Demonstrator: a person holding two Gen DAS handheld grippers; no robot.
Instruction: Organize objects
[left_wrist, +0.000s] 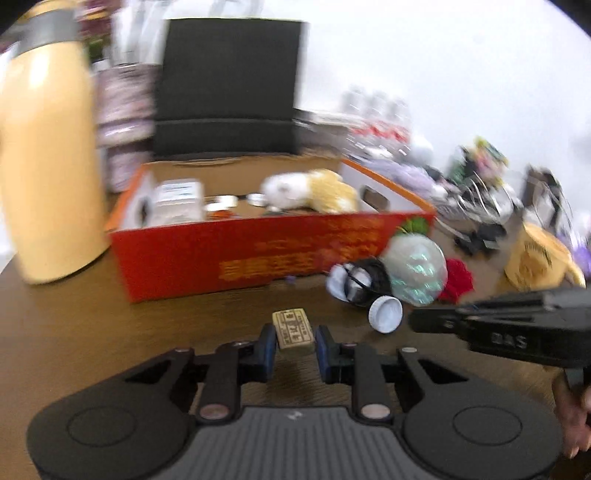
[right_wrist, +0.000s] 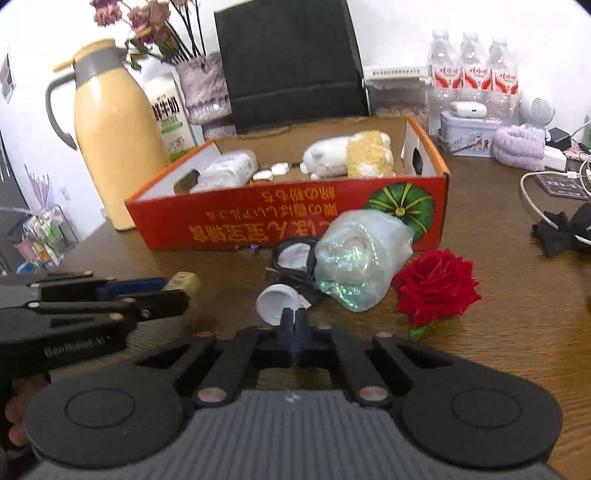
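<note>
A small tan printed block (left_wrist: 293, 328) sits on the brown table (left_wrist: 74, 325) between the blue pads of my left gripper (left_wrist: 295, 341), which press on its two sides. The right wrist view shows the same left gripper (right_wrist: 177, 291) coming in from the left with the block (right_wrist: 183, 282) at its tip. My right gripper (right_wrist: 294, 323) is shut with the rim of a tilted white cap (right_wrist: 276, 304) pinched between its pads. From the left wrist view, that right gripper (left_wrist: 415, 321) touches the cap (left_wrist: 386, 314). Behind both stands an open red cardboard box (right_wrist: 229, 225).
A plastic-wrapped roll (right_wrist: 362, 258), a black cable coil (right_wrist: 291, 254) and a red rose (right_wrist: 436, 284) lie in front of the box. The box holds a plush cat (right_wrist: 347, 155) and small packs. A yellow thermos (right_wrist: 114, 140) stands at the left, water bottles (right_wrist: 472, 70) and cables at the back right.
</note>
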